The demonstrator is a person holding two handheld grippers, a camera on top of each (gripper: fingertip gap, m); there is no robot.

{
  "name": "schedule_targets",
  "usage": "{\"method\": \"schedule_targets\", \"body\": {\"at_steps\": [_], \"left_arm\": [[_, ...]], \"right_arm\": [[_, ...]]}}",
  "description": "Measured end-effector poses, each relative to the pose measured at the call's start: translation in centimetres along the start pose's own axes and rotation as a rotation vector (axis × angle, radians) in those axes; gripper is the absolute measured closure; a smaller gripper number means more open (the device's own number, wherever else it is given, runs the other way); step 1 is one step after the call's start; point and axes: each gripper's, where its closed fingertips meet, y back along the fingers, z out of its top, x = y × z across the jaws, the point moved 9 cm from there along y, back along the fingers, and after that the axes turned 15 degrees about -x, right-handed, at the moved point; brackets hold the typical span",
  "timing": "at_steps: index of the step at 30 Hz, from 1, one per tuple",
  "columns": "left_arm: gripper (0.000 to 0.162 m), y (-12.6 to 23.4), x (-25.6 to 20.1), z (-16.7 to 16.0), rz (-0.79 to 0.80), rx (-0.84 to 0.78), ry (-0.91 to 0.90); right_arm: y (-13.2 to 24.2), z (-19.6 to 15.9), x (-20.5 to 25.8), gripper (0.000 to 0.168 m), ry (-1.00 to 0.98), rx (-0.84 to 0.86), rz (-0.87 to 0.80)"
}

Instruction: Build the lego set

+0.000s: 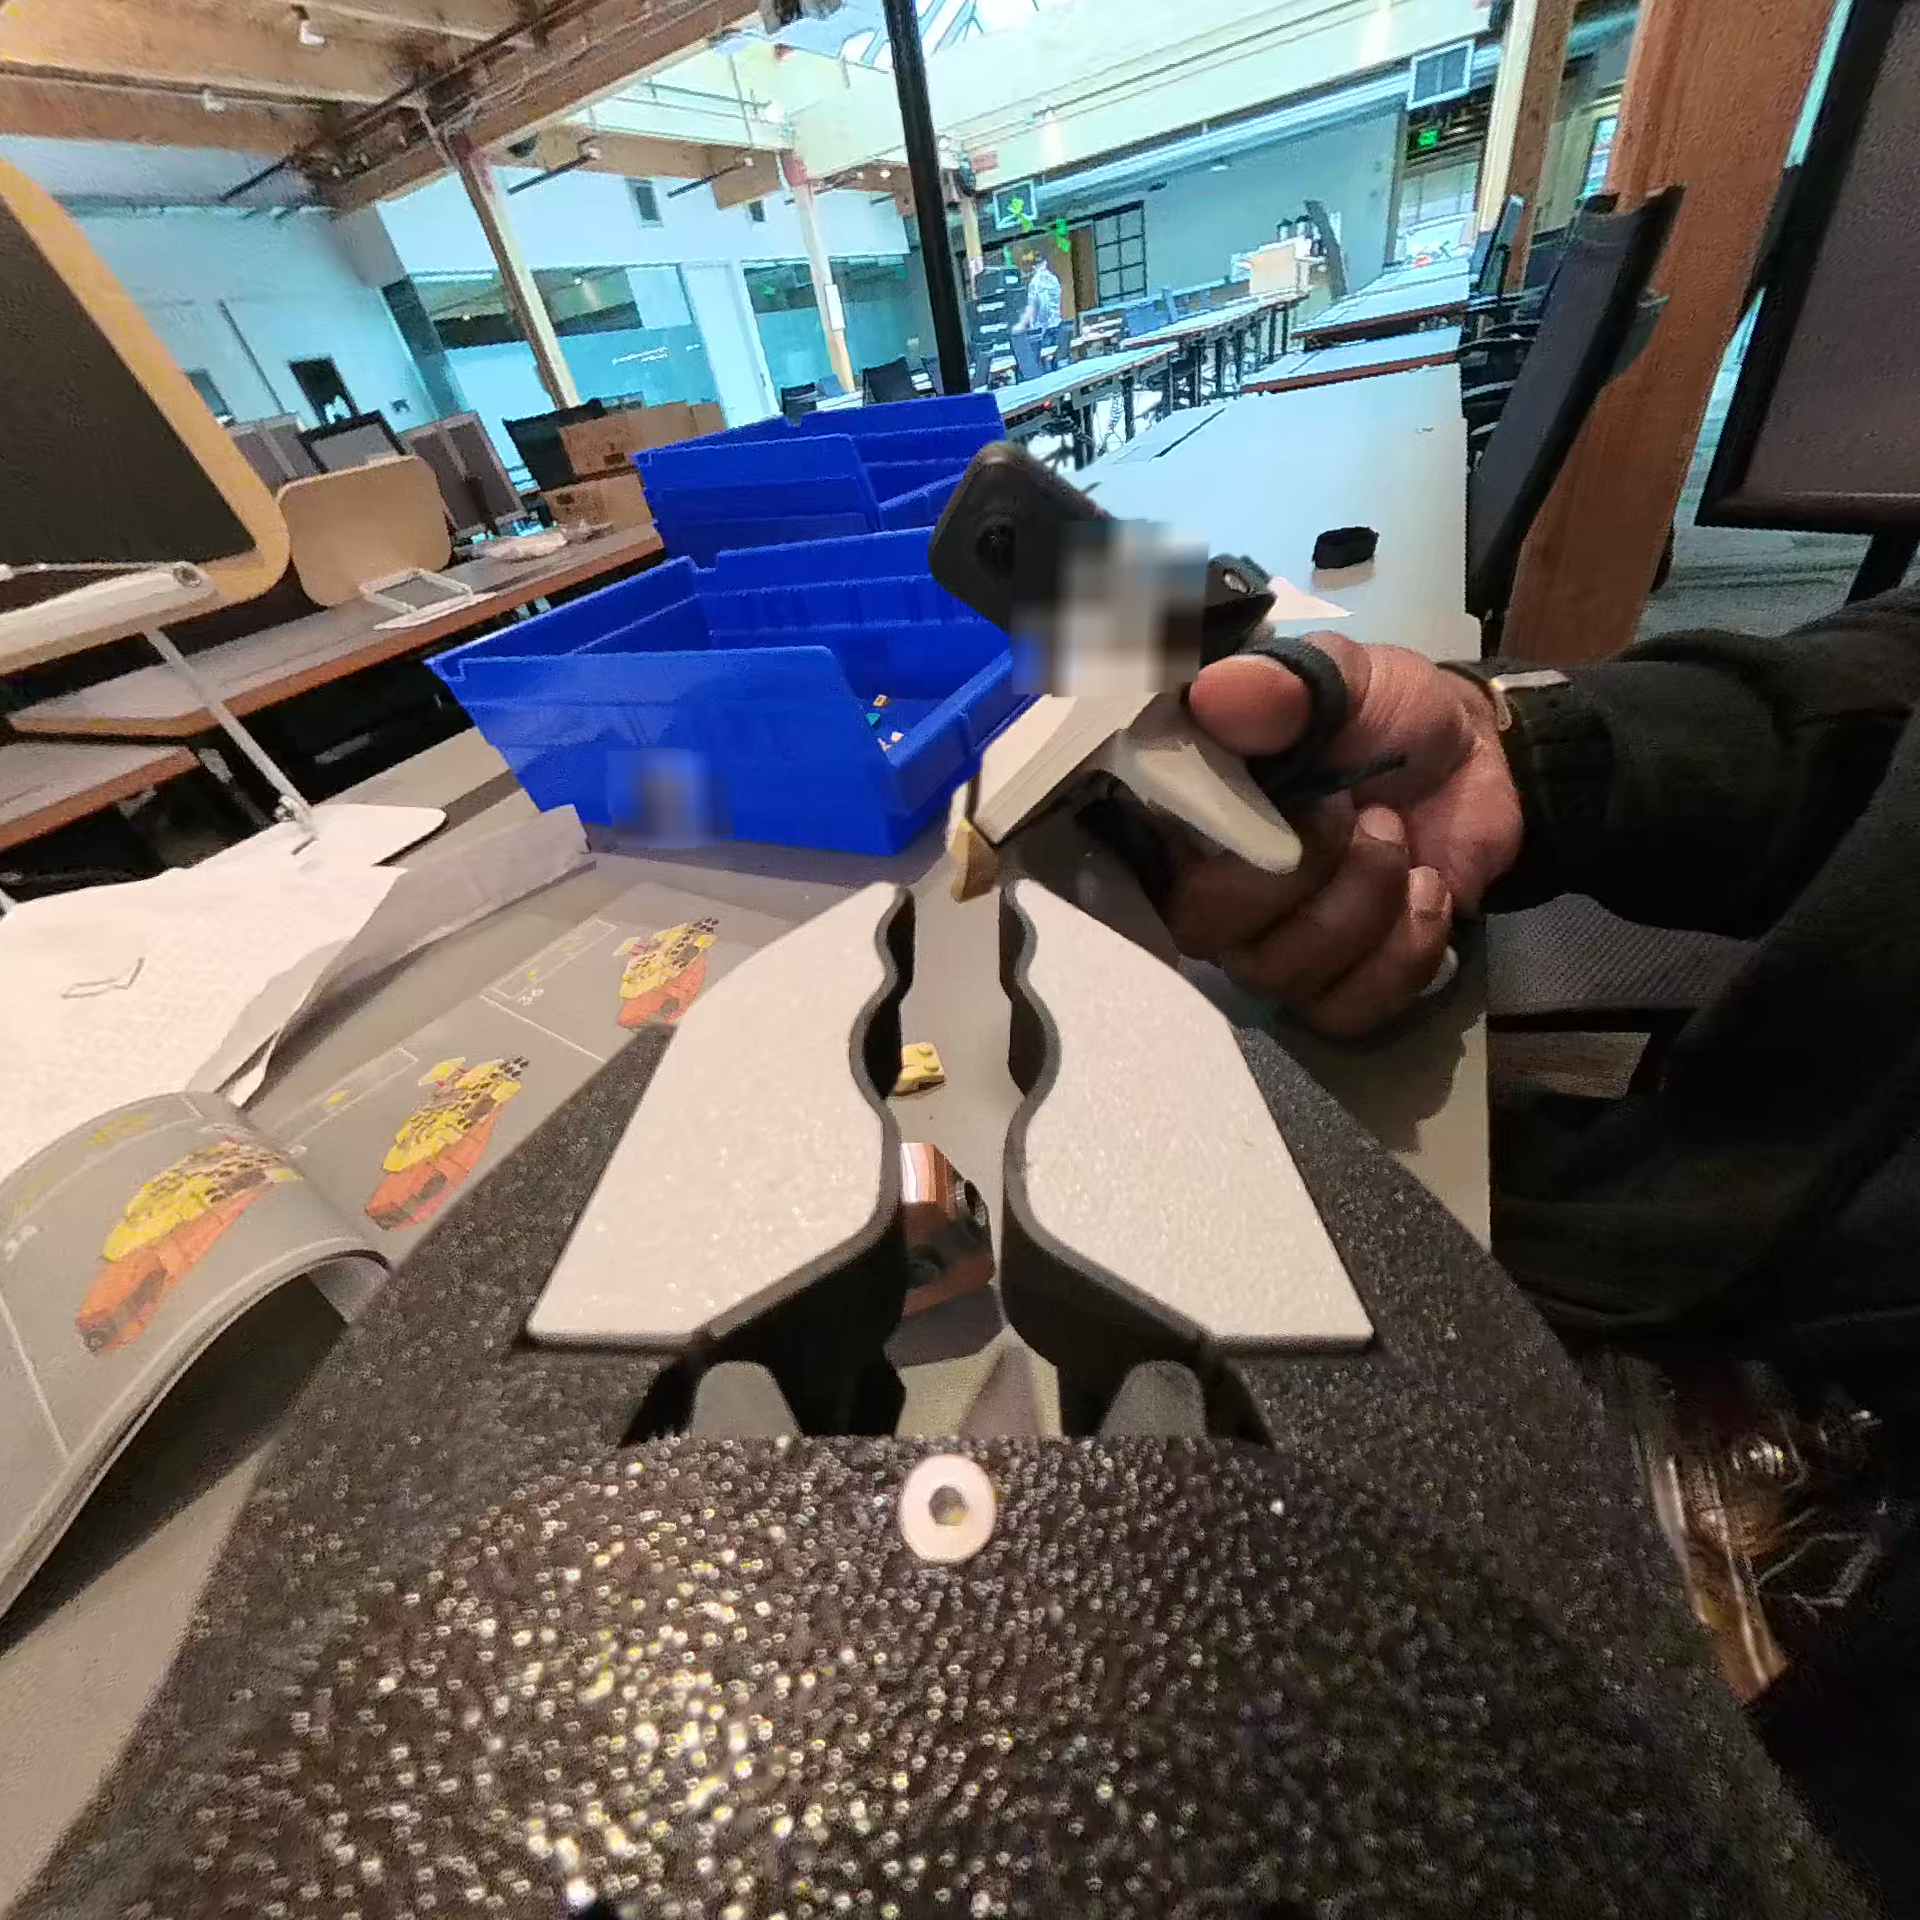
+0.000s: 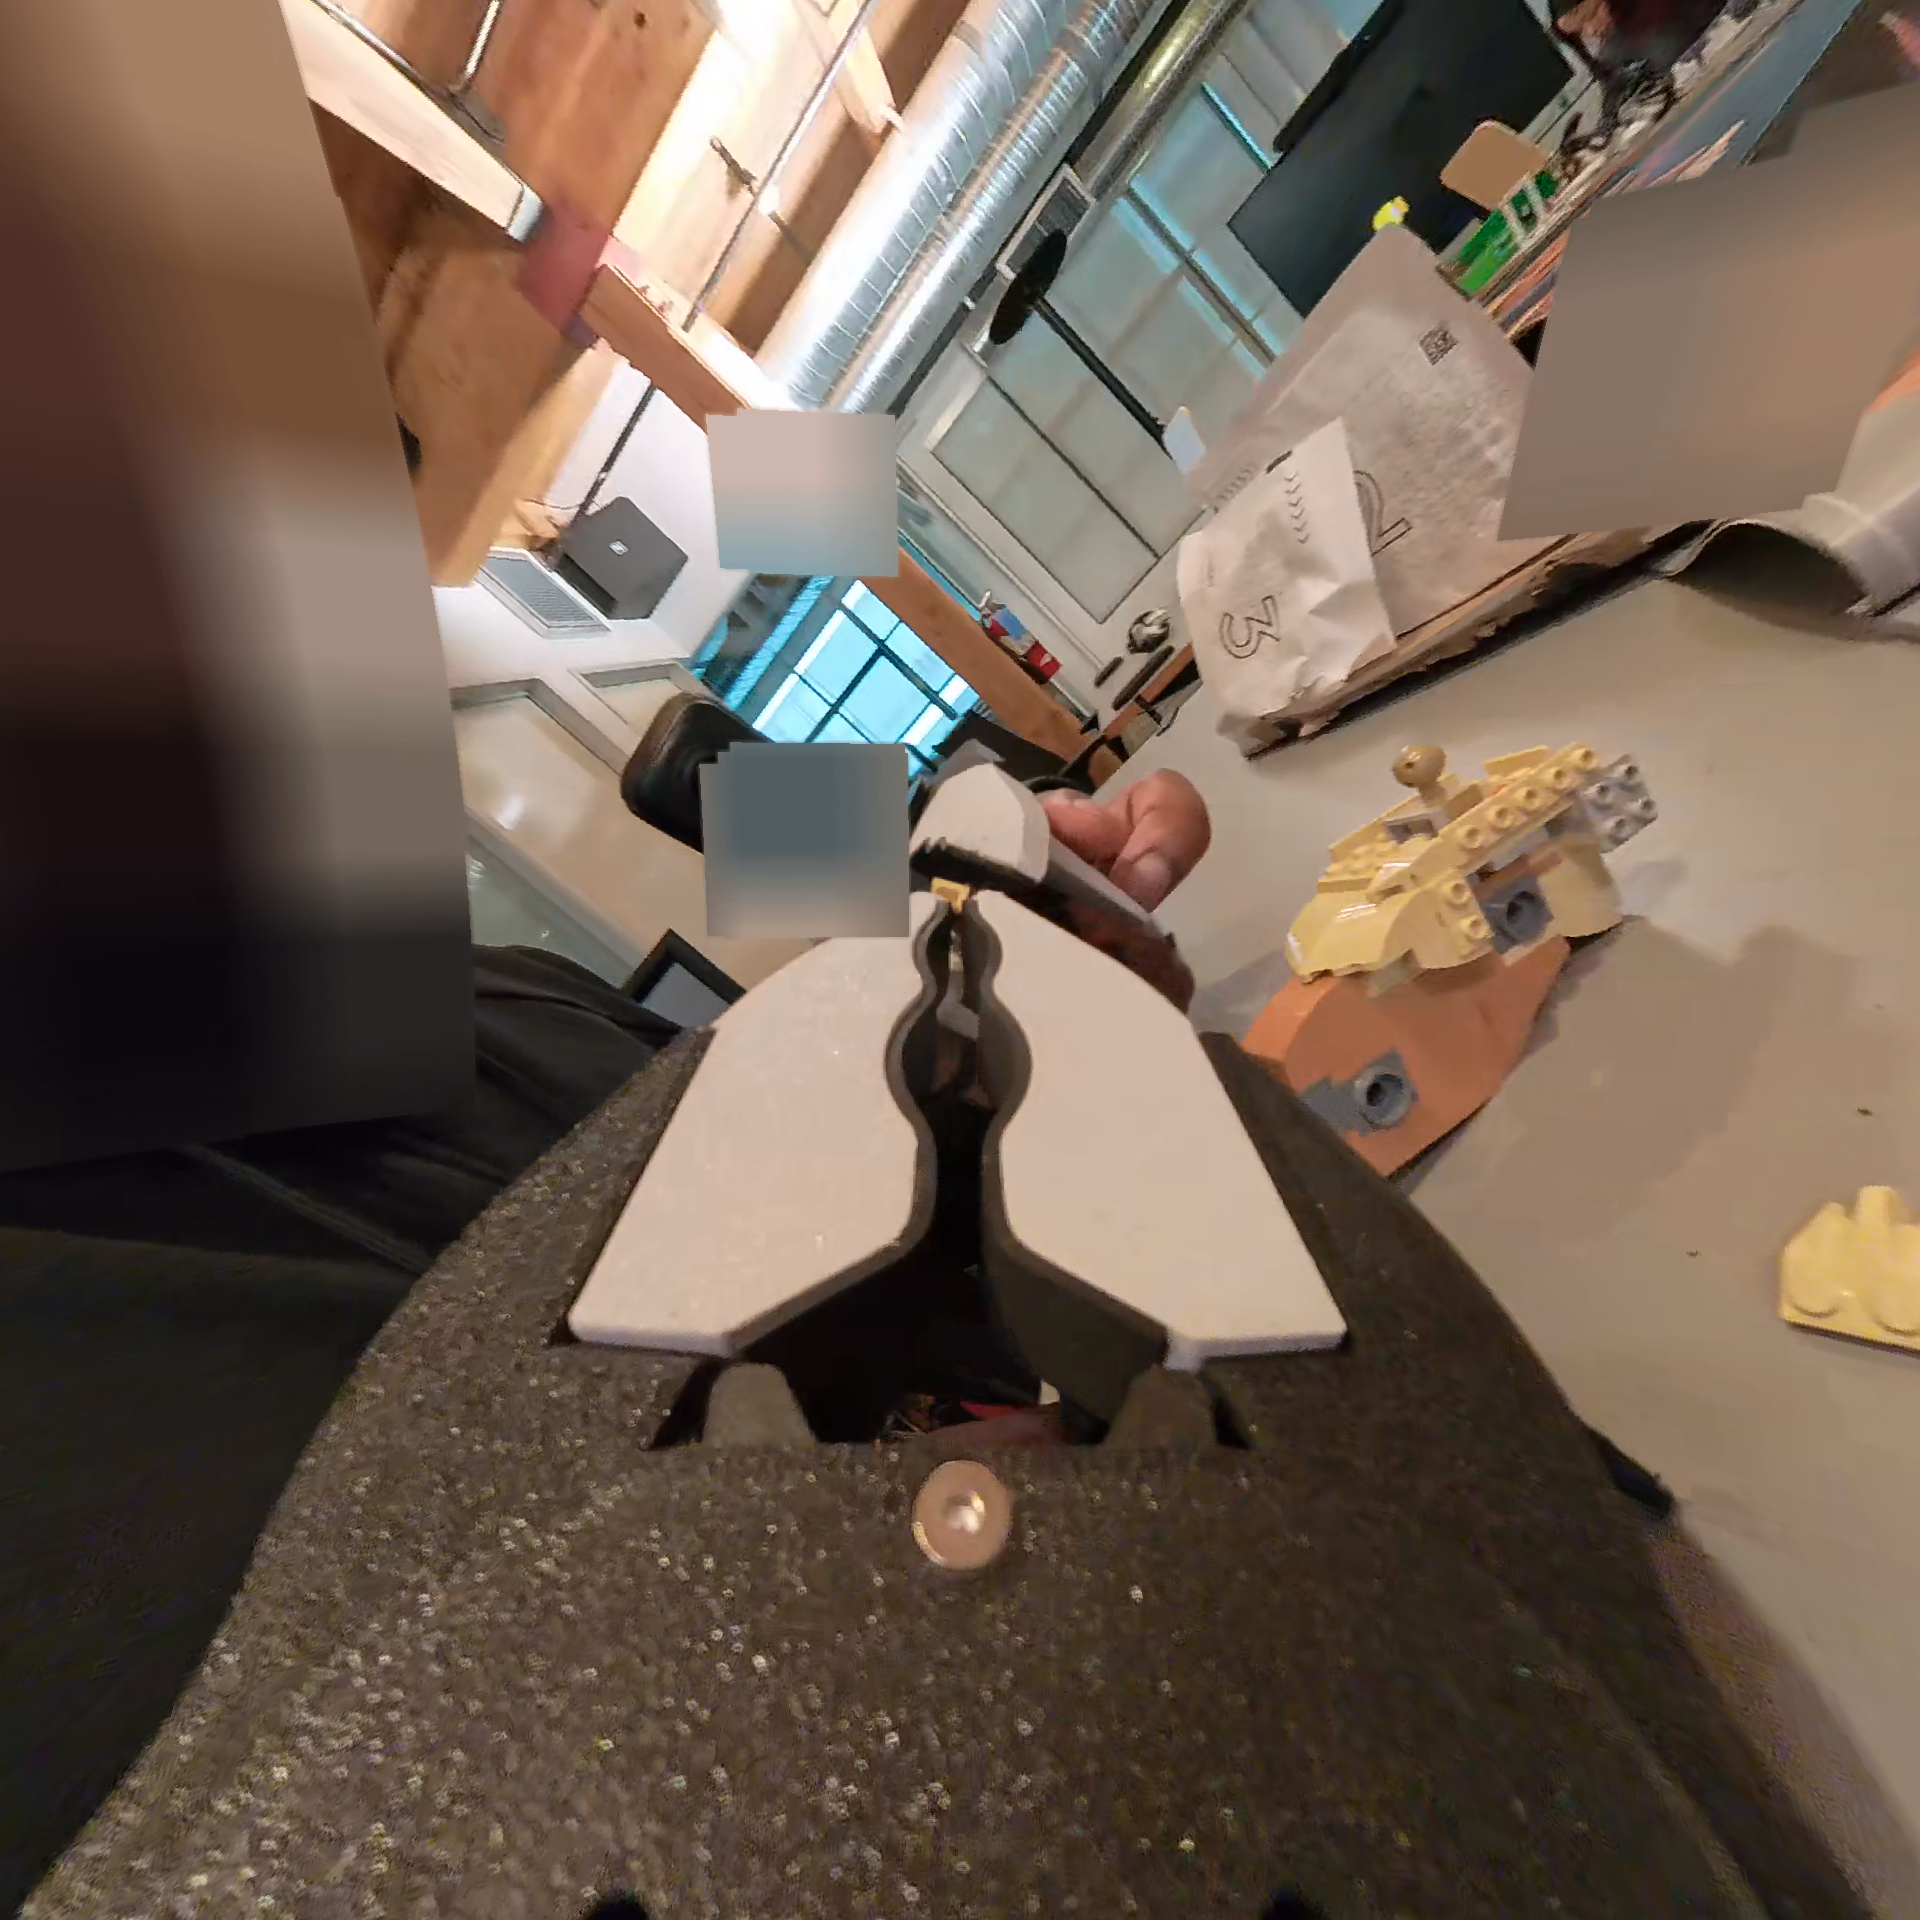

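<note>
The right tongs point(image 2: 954, 920) were clamped on a tiny tan plastic lego piece point(image 2: 948, 891), held up near the left tongs point(image 1: 956, 935), which stood apart and empty. Light, stiff and slippery, it looked best pinched across its flat sides. The half-built tan-and-orange lego model point(image 2: 1455, 935) sat on the grey table point(image 2: 1714, 1091).

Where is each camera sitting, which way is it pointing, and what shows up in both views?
Left wrist view: sits on the left gripper, low over the grey table, facing blue bins and an open instruction booklet; the person's right hand shows.
Right wrist view: sits on the right gripper, rolled sideways, facing the ceiling and the partly built tan model; fingertips show.
Shared: the table, and the small tan piece the right gripper pinches.
</note>
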Motion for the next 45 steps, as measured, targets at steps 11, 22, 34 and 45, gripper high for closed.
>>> {"method": "schedule_targets", "body": {"at_steps": [11,22,34,45], "left_arm": [[0.156,-0.2,-0.2,-0.1,-0.082,0.041,-0.059],[0.16,-0.4,1.4,-0.3,-0.286,0.297,0.4],[0.159,-1.7,3.3,0.6,-0.583,0.615,0.703],[0.159,-2.6,3.4,0.1,-0.695,0.715,0.75]], "right_arm": [[-0.3,-0.5,-0.1,0.167,-0.041,0.02,0.021],[0.3,1.3,0.1,0.168,0.479,0.275,-0.046],[-2.8,2.1,1.2,0.147,1.049,0.711,0.453],[-2.8,1.0,1.1,0.151,1.066,0.762,0.592]]}}
